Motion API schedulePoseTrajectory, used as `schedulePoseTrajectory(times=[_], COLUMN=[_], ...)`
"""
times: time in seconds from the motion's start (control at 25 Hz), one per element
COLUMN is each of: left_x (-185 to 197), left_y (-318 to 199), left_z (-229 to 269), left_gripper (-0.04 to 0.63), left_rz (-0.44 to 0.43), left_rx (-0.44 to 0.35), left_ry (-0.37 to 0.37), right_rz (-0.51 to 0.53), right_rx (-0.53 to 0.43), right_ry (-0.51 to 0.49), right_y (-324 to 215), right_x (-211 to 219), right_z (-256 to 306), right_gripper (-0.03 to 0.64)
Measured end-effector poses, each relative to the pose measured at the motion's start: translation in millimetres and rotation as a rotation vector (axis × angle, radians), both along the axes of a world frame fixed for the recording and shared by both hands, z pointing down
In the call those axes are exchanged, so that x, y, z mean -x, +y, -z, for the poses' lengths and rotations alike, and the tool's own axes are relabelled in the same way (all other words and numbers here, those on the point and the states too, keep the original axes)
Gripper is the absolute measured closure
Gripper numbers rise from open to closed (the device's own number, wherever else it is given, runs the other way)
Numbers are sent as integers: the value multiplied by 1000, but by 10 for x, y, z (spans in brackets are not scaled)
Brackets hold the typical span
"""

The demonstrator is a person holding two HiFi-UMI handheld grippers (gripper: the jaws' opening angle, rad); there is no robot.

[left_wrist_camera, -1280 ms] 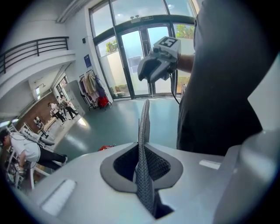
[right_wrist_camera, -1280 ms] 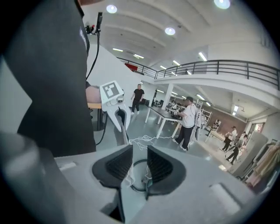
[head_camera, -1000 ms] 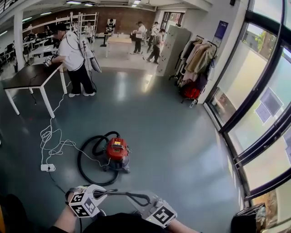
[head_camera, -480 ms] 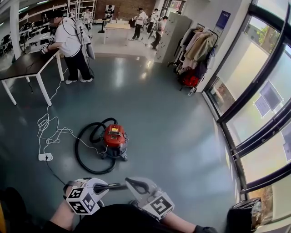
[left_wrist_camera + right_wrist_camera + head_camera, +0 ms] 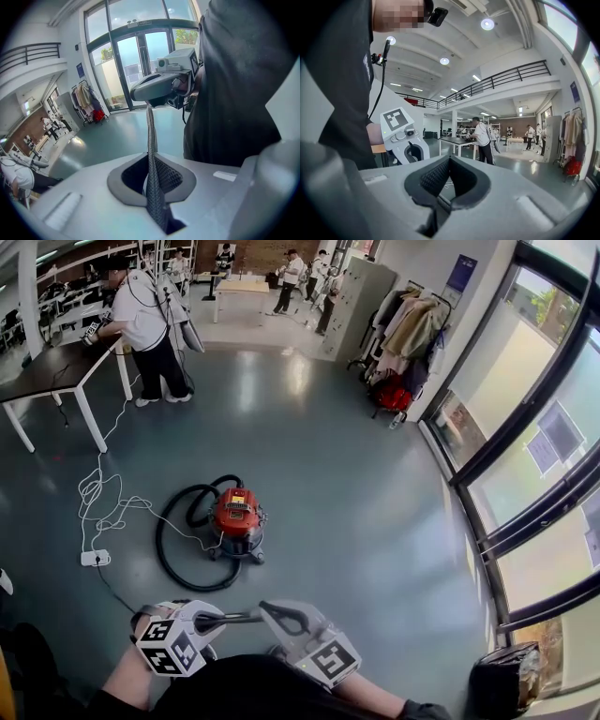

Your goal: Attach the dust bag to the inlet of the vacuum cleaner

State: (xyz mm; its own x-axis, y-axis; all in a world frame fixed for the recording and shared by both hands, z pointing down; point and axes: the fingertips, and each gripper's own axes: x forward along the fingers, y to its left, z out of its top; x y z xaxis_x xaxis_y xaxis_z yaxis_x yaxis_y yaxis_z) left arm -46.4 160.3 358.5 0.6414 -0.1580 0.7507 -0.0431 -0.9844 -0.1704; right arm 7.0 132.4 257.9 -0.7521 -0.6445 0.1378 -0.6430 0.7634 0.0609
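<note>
The red vacuum cleaner (image 5: 236, 517) stands on the grey floor in the head view, about a stride ahead of both grippers. My left gripper (image 5: 204, 622) and right gripper (image 5: 270, 612) are held close to my body, tips facing each other. A thin dark mesh strip (image 5: 234, 619) is stretched between them. In the left gripper view the strip (image 5: 151, 154) is pinched in the left gripper (image 5: 150, 161) and runs up to the right gripper (image 5: 149, 101). The right gripper (image 5: 449, 161) has its jaws closed, with a bit of strip (image 5: 439, 204) below them. Whether the strip belongs to the dust bag I cannot tell.
A black hose (image 5: 178, 554) loops left of the vacuum cleaner. A white cable and power strip (image 5: 95, 558) lie further left. A black table (image 5: 56, 371) with a person (image 5: 148, 324) stands far left. There is a coat rack (image 5: 403, 343), a glass wall (image 5: 534, 456) and a dark bin (image 5: 504, 681).
The left gripper has risen slightly and both grippers sit a little higher in the head view. The strip stays stretched between them. The vacuum cleaner has not moved.
</note>
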Motion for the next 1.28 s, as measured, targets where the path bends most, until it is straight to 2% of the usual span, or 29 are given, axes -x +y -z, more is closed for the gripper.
schedulePoseTrajectory(times=[0.28, 0.64, 1.28], left_x=[-64, -104, -142], left_y=[99, 123, 162], left_z=[-20, -4, 11], left_gripper=[555, 555, 555], left_rz=[-44, -5, -13], left_rx=[9, 81, 76], left_ry=[-9, 52, 40], right_rz=[11, 13, 38], right_rx=[-29, -38, -28], right_ry=[-2, -21, 18], right_y=[-4, 75, 186], right_x=[-34, -36, -14], right_z=[120, 177, 138], right_gripper=[624, 624, 624])
